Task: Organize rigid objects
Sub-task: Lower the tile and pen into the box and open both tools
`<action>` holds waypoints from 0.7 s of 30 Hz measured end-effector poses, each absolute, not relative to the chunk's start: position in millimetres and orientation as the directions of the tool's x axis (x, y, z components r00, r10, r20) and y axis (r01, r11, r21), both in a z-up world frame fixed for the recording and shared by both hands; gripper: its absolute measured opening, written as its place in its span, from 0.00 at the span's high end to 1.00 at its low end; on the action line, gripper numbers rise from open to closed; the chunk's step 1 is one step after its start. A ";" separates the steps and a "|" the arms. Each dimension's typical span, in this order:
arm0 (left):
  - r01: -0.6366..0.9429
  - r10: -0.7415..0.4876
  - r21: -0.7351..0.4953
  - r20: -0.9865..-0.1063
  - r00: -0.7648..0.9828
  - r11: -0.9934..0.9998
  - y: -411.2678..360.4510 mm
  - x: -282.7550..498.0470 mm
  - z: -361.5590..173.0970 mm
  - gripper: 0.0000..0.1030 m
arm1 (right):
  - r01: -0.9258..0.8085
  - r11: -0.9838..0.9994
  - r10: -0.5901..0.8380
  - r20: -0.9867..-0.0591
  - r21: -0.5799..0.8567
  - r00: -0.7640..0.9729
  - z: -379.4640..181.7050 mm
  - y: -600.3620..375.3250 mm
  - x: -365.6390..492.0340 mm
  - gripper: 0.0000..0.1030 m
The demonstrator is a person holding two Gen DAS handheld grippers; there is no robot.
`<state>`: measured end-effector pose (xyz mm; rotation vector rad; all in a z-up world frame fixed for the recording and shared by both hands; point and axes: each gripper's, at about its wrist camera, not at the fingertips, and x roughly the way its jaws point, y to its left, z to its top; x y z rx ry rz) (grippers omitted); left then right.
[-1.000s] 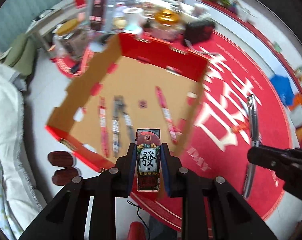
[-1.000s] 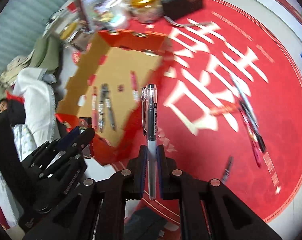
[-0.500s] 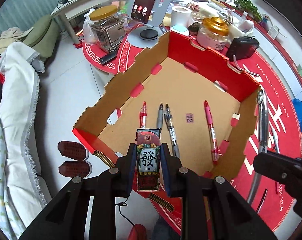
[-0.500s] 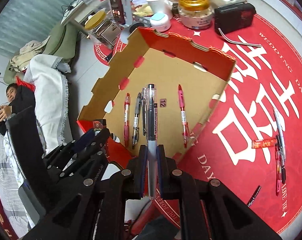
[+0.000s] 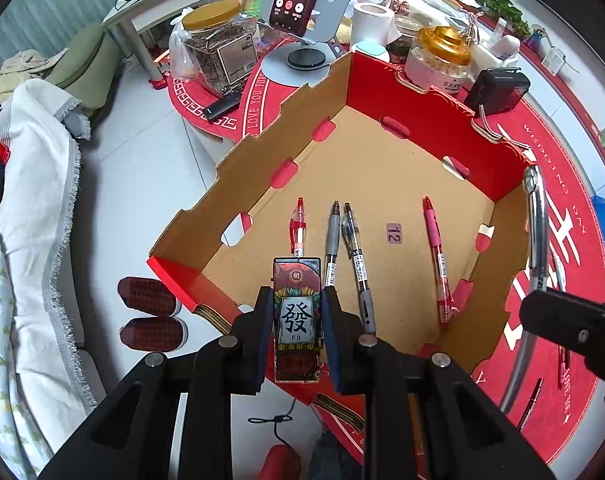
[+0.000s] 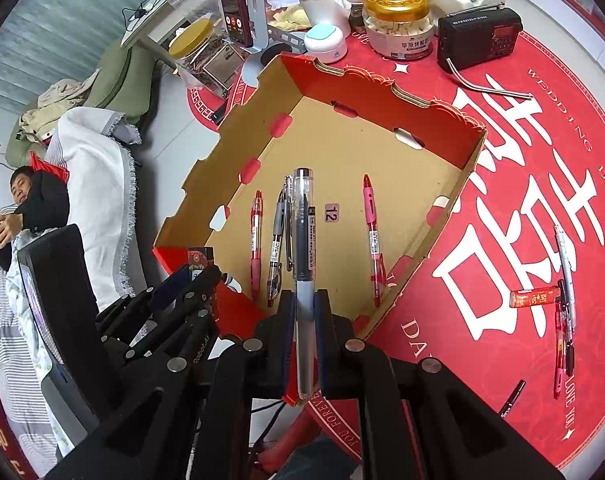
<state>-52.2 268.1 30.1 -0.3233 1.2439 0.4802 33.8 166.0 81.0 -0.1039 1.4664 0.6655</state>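
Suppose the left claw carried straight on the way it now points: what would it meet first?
Probably the floor of the cardboard box. The left claw, shut on the lighter, points over the near wall toward the red pen and grey pens lying there. Depth is unclear, so which pen cannot be told.

Hidden and cut-off parts

The held lighter (image 5: pixel 297 320) covered the red pen's (image 5: pixel 298 227) lower end; the clear pen (image 6: pixel 304 280) hid most of one boxed pen behind it.
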 end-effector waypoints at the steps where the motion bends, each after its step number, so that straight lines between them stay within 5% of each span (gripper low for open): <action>1: -0.513 0.172 0.025 -0.955 0.242 0.858 267.8 -51.4 29.7 0.75 | -0.473 0.818 0.350 -0.936 0.326 -0.039 80.7 166.3 34.1 0.90; 21: -0.520 0.181 0.041 -0.958 0.221 0.853 276.4 -33.5 18.2 0.75 | -0.586 0.790 0.242 -0.970 0.180 0.028 62.0 190.9 49.0 0.90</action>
